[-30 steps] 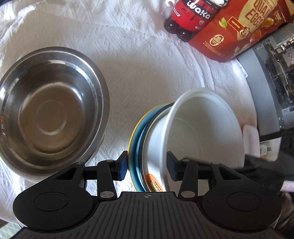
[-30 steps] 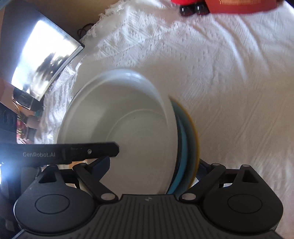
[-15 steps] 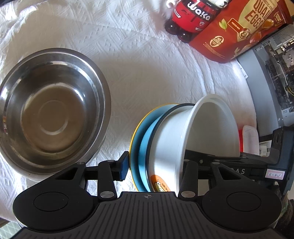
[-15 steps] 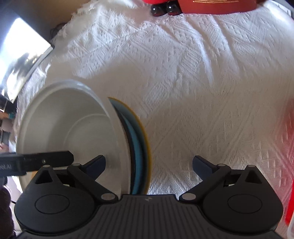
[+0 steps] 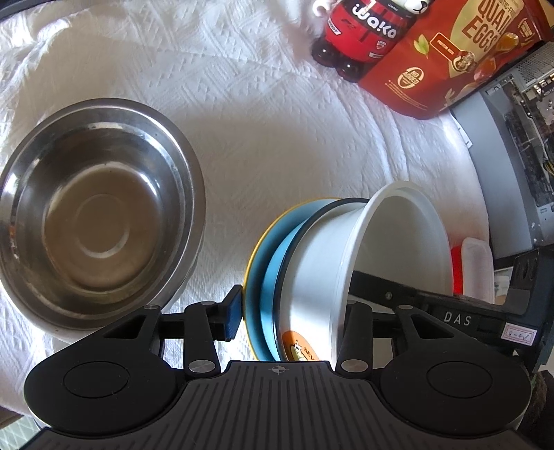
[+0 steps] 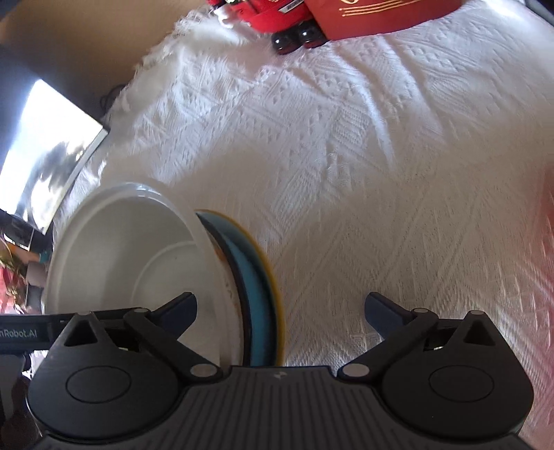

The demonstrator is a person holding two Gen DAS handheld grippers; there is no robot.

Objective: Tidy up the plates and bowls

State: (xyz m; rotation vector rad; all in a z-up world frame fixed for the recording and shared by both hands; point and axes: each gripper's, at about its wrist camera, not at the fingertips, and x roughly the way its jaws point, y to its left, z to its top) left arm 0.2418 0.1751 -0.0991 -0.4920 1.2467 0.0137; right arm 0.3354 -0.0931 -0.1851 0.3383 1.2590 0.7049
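A white bowl (image 5: 391, 249) sits nested on a blue plate (image 5: 270, 263) and a yellow plate (image 5: 250, 263), and the stack stands tilted on edge above the cloth. My left gripper (image 5: 291, 311) is shut on this stack. Its left pad (image 5: 232, 313) presses the yellow plate's back, and its other finger is hidden inside the bowl. My right gripper (image 6: 280, 308) stands open around the same stack, one fingertip (image 6: 180, 308) inside the white bowl (image 6: 114, 256), the other clear of the yellow plate (image 6: 273, 294). A steel bowl (image 5: 93, 214) rests upright at the left.
A white textured cloth (image 5: 277, 121) covers the table. At the back lie a red drink bottle (image 5: 360, 31) and a red quail-egg bag (image 5: 450, 52). A grey computer case (image 5: 512, 155) and a red-and-white container (image 5: 474, 266) stand on the right.
My right gripper has opened, and its right finger has drawn away from the yellow plate. The stack has tipped further on edge in my left gripper. The steel bowl has not moved.
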